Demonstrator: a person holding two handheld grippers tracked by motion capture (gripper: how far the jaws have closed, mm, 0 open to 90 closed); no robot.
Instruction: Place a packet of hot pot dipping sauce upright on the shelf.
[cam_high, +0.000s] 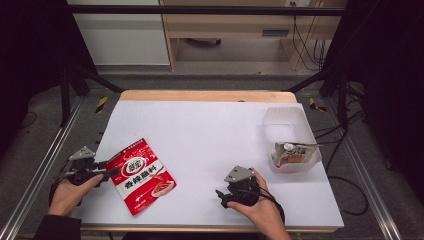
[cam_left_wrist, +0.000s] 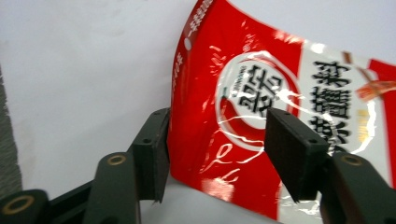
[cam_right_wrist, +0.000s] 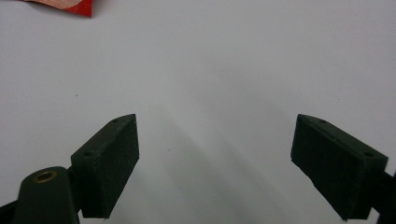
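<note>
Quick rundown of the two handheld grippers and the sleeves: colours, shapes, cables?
Both are black two-jaw units with a grey three-cornered plate on top. The left gripper and right gripper each have flat, block-shaped dark pads and brass-coloured pivot rivets. A black cable trails from the right one over the hand. Dark sleeve on the left forearm.

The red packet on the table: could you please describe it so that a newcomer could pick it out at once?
On the white table, look at the near left part, beside the left gripper. The red packet lies flat there, glossy, with a white round logo and black characters. The other packet sits in a clear tub at the right.
</note>
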